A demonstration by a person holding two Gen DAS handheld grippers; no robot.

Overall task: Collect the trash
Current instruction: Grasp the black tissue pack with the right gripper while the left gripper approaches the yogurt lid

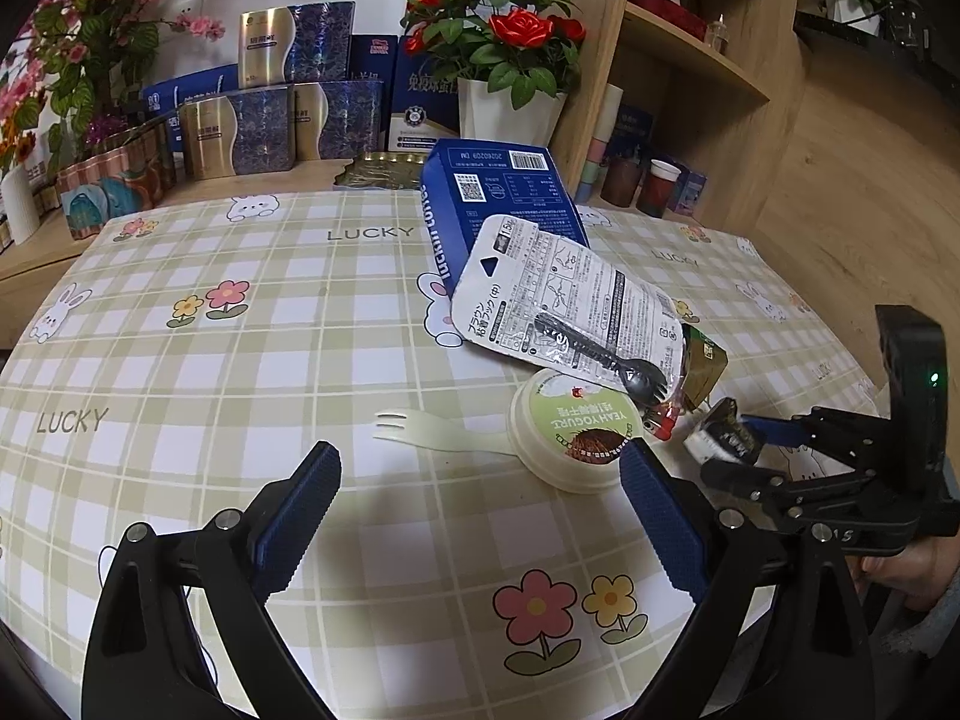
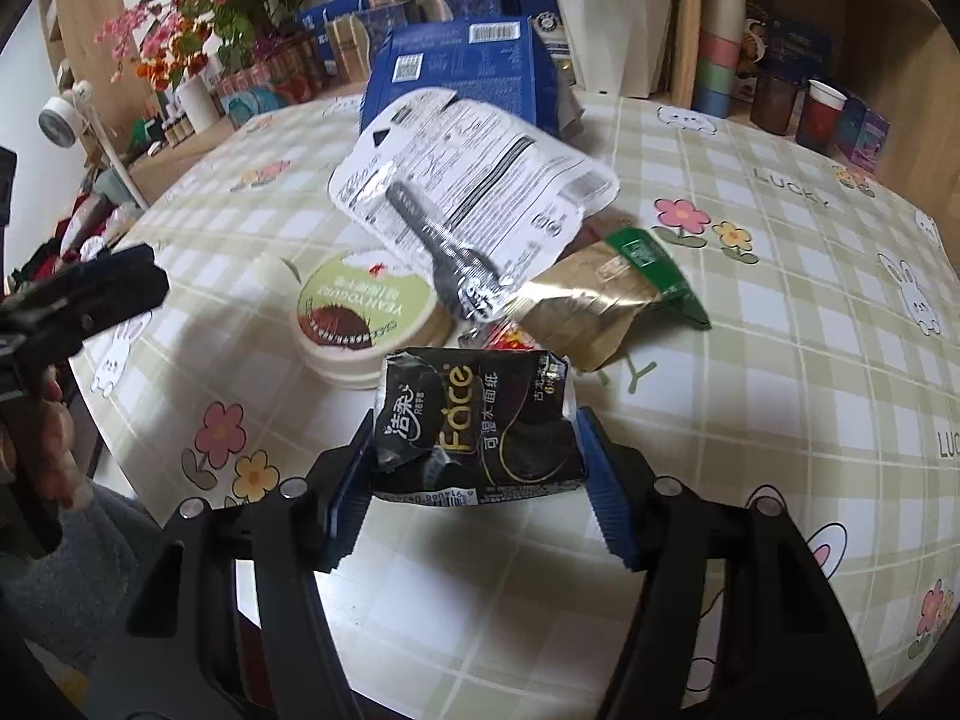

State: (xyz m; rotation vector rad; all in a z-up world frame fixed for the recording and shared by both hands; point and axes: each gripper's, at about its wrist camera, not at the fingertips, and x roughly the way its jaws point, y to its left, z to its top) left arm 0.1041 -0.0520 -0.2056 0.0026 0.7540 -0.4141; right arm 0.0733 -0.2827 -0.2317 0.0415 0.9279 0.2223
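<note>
Trash first — our right gripper [image 2: 474, 468] pinches the black tissue pack [image 2: 477, 420] between its fingers; our left gripper [image 1: 480, 516] waits wide, yogurt cup [image 1: 570, 438] ahead.

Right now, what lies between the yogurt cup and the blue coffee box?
In the left wrist view, the white packet with the black spork sealed in it lies between the yogurt cup and the blue coffee box, resting on both.

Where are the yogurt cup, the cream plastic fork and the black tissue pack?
yogurt cup [image 1: 575, 425]: left wrist view, middle of its lid.
cream plastic fork [image 1: 433, 430]: left wrist view, on its handle.
black tissue pack [image 2: 477, 420]: right wrist view, on its printed front.
</note>
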